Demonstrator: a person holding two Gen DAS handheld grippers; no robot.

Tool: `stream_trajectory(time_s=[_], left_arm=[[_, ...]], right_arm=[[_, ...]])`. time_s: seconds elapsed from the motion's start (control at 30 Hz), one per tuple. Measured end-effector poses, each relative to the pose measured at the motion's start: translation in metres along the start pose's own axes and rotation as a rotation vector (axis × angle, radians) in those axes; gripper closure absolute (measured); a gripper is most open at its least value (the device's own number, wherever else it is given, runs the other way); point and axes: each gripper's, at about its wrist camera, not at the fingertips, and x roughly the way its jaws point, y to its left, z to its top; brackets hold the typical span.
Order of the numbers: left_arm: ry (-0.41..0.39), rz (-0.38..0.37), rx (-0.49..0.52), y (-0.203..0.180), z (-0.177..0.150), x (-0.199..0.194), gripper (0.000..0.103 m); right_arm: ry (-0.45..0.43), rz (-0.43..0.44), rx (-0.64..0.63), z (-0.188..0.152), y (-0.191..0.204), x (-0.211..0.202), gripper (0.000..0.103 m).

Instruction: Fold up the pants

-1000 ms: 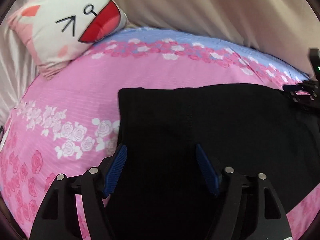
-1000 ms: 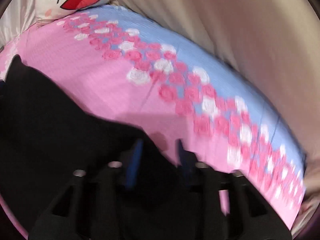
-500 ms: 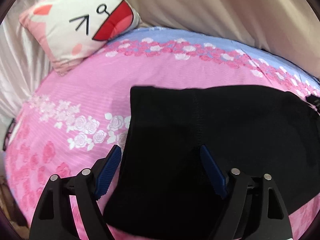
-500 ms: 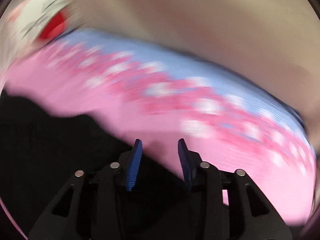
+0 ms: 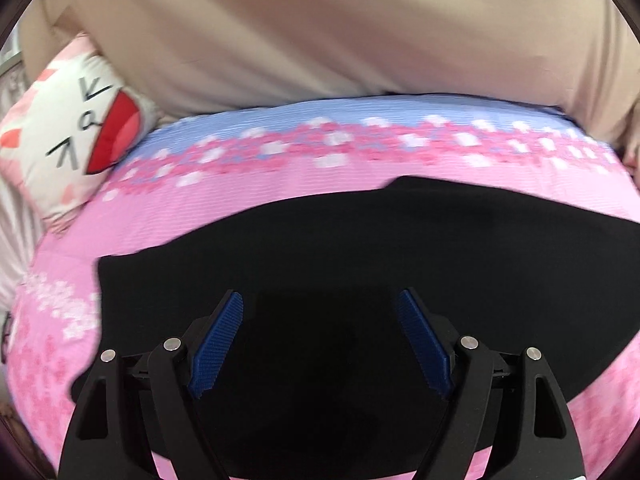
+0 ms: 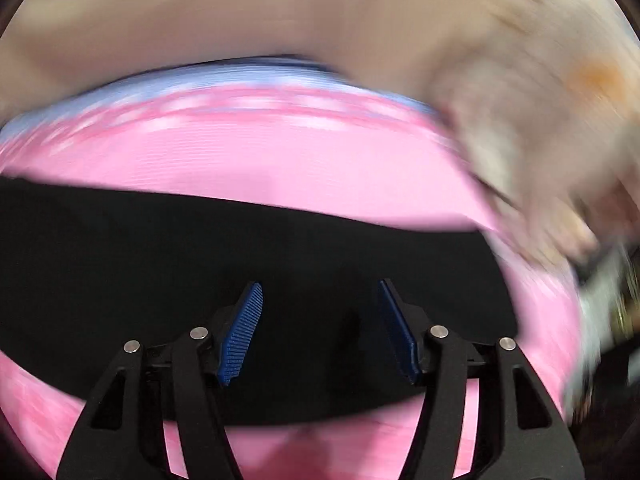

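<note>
Left wrist view: the black pants (image 5: 360, 256) lie flat across the pink flowered bed (image 5: 240, 200), a cartoon pillow (image 5: 68, 148) at the far left and a beige curtain (image 5: 320, 32) behind. The left gripper (image 5: 320, 332) hangs over the cloth with its blue pads spread and nothing between them. A fold looks laid down, and both tools seem to be between grasps.

Right wrist view: the picture is smeared by motion. The right gripper (image 6: 320, 320) sits above the pants' (image 6: 200, 248) right end, its jaws having just been opening, with no cloth pinched. The next move probably calls for dropping each gripper onto one end's edge and carrying it over.
</note>
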Motion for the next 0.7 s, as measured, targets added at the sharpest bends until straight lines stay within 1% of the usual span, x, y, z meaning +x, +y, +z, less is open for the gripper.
stream_trajectory(time_s=[0.03, 0.07, 0.1, 0.13, 0.17, 0.2, 0.23, 0.27, 0.3, 0.33, 0.37, 0.4, 0.5, 0.53, 0.57, 0.6, 0.63, 0.7], left_arm=[[-0.004, -0.026, 0.007, -0.016, 0.003, 0.000, 0.025], [-0.006, -0.046, 0.017, -0.032, 0.006, 0.001, 0.025], [-0.008, -0.061, 0.029, -0.044, 0.007, 0.002, 0.025], [-0.005, -0.076, 0.056, -0.064, 0.009, 0.005, 0.025], [0.002, -0.078, 0.078, -0.078, 0.009, 0.009, 0.025], [0.011, -0.073, 0.101, -0.091, 0.009, 0.013, 0.025], [0.021, -0.055, 0.125, -0.106, 0.008, 0.017, 0.025], [0.027, -0.046, 0.137, -0.114, 0.007, 0.020, 0.025], [0.035, -0.045, 0.148, -0.121, 0.006, 0.021, 0.025], [0.041, -0.050, 0.152, -0.126, 0.006, 0.023, 0.025], [0.038, -0.062, 0.153, -0.135, 0.006, 0.024, 0.025], [0.040, -0.065, 0.154, -0.140, 0.005, 0.024, 0.025], [0.045, -0.066, 0.165, -0.156, 0.008, 0.027, 0.025], [0.047, -0.067, 0.167, -0.160, 0.008, 0.027, 0.024], [0.050, -0.067, 0.169, -0.164, 0.007, 0.027, 0.022], [0.051, -0.067, 0.173, -0.167, 0.006, 0.026, 0.021], [0.052, -0.067, 0.177, -0.169, 0.004, 0.026, 0.020], [0.061, -0.066, 0.179, -0.170, 0.001, 0.026, 0.020]], right_arm=[[-0.005, 0.026, 0.084, -0.007, -0.033, -0.001, 0.044], [-0.013, 0.065, 0.137, -0.011, -0.055, 0.000, 0.044], [-0.010, 0.100, 0.161, -0.013, -0.068, 0.005, 0.045], [0.039, 0.081, 0.155, -0.018, -0.080, 0.019, 0.051], [0.077, -0.007, 0.130, -0.026, -0.090, 0.029, 0.053], [0.057, 0.004, 0.149, -0.031, -0.102, 0.028, 0.041], [0.046, 0.047, 0.221, -0.033, -0.115, 0.020, 0.044], [0.019, 0.061, 0.255, -0.034, -0.121, 0.010, 0.044], [-0.015, 0.038, 0.251, -0.032, -0.122, 0.000, 0.045], [-0.029, 0.007, 0.221, -0.029, -0.120, -0.004, 0.043], [-0.024, 0.000, 0.195, -0.027, -0.121, -0.002, 0.042], [-0.009, 0.013, 0.183, -0.022, -0.122, 0.002, 0.038], [0.072, 0.115, 0.205, -0.021, -0.127, 0.030, 0.038], [0.091, 0.147, 0.223, -0.024, -0.130, 0.039, 0.035], [0.074, 0.148, 0.215, -0.024, -0.126, 0.039, 0.032], [0.082, 0.150, 0.212, -0.024, -0.125, 0.042, 0.025], [0.081, 0.146, 0.209, -0.024, -0.121, 0.041, 0.022], [0.077, 0.137, 0.184, -0.024, -0.114, 0.043, 0.021]])
